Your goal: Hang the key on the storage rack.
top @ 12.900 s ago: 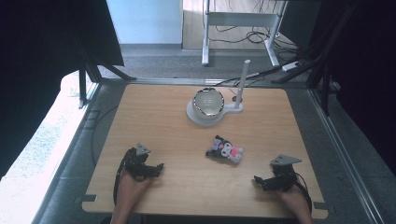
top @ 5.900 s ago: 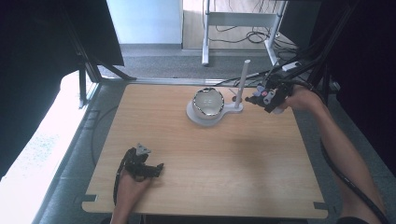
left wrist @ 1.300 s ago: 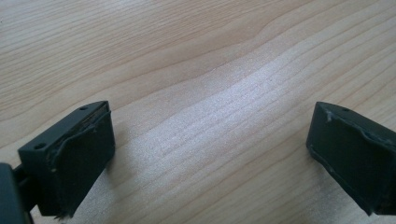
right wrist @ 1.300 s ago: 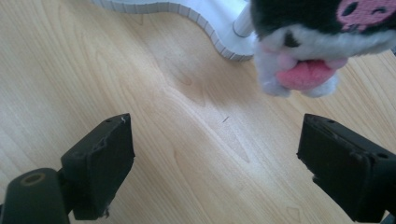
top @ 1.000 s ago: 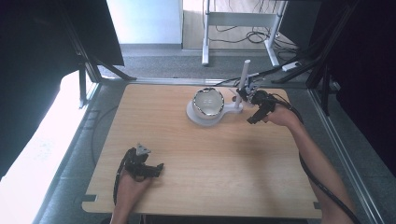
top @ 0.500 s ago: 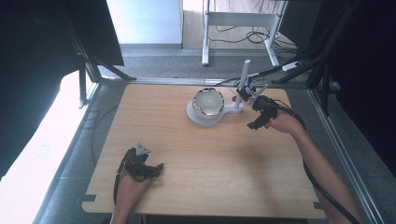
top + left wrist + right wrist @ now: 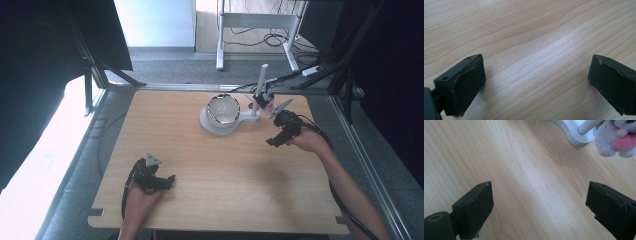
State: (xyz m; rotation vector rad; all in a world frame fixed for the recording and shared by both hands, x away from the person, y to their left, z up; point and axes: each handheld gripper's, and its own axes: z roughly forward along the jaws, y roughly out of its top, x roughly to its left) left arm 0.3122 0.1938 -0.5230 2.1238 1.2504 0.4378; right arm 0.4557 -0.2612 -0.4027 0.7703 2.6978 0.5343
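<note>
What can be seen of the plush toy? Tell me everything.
The plush toy is small, soft and fuzzy, dark in the high view with pink and white parts. It hangs at the white pole of the stand, off the table, at the far right. How it is fastened cannot be told. In the right gripper view its white fur and pink patches show at the top right corner, above the wood. The right gripper is open, apart from it.

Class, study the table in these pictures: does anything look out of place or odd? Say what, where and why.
One thing: a small plush toy hangs up on the white post of the stand at the table's far edge, off the wood. The right gripper is open beside it; the left gripper rests open near the front.
</note>
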